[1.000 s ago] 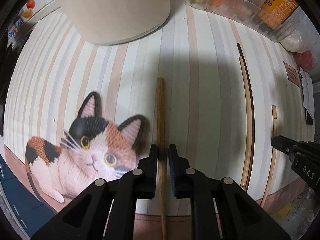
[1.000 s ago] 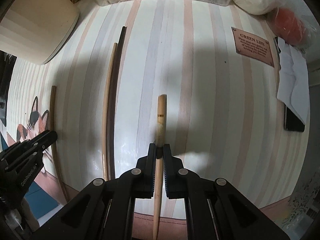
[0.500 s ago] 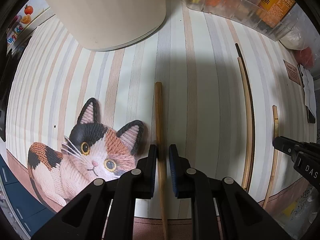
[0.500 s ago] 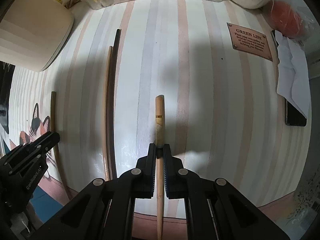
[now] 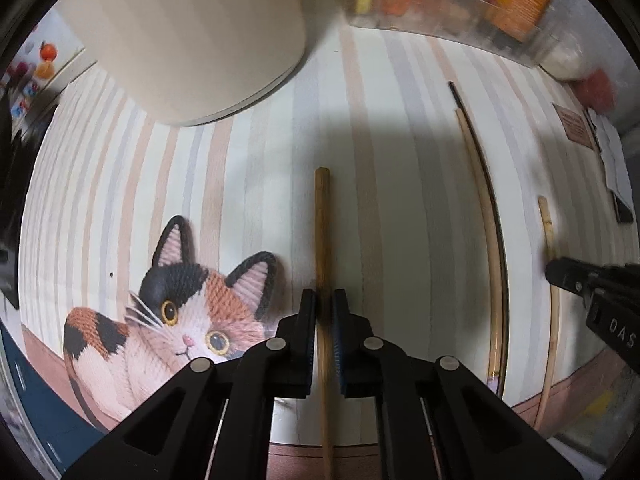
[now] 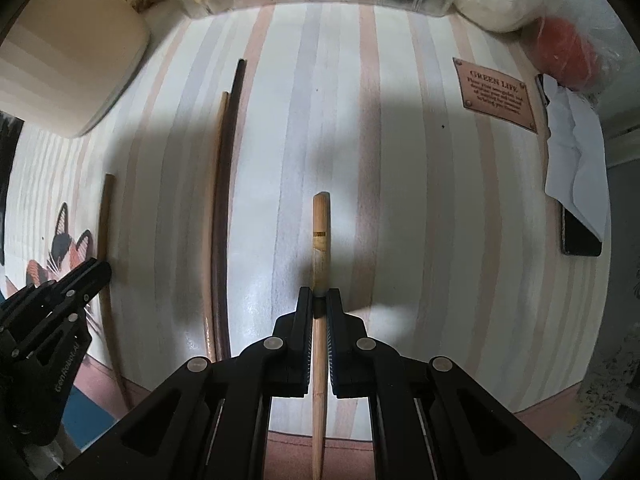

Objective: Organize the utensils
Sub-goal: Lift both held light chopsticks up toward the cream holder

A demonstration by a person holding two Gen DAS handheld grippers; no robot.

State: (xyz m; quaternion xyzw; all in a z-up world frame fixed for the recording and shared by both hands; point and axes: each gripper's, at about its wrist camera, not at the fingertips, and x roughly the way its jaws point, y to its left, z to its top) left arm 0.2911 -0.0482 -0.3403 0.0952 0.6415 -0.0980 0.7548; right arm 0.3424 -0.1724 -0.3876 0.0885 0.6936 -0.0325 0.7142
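— Claws first: what has each got?
— Left claw (image 5: 324, 300) points down at the mat (image 5: 248, 184); its jaws have just been closing, and the pads now pinch the brown stick (image 5: 321, 232). Right claw (image 6: 319, 300) is pinched narrow on the banded stick (image 6: 320, 220), which has a thin gold ring near its far end.
— How do those sticks run?
— Each runs from 6 o'clock, between the fingers, toward 12 in its own view, along the mat's stripes.
— Biggest things around?
— In the left view, the mat fills the middle. A cream tub (image 5: 200, 40) stands at 11 o'clock and a clear bin (image 5: 460, 8) at 1, with orange and yellow packs inside, too blurred to read. A cat print (image 5: 188, 312) sits on the mat at 8 o'clock, one ear just beside the brown stick.
— And the right view?
— White paper (image 6: 576, 160) at 3 o'clock partly covers a phone (image 6: 580, 236). A tan label (image 6: 496, 94) is at 2.
— More utensils?
— A pale stick (image 6: 218, 200) and a dark stick (image 6: 234, 160) lie side by side, touching, at 9 o'clock in that view, between the two claws. The dark one reaches further toward 12.
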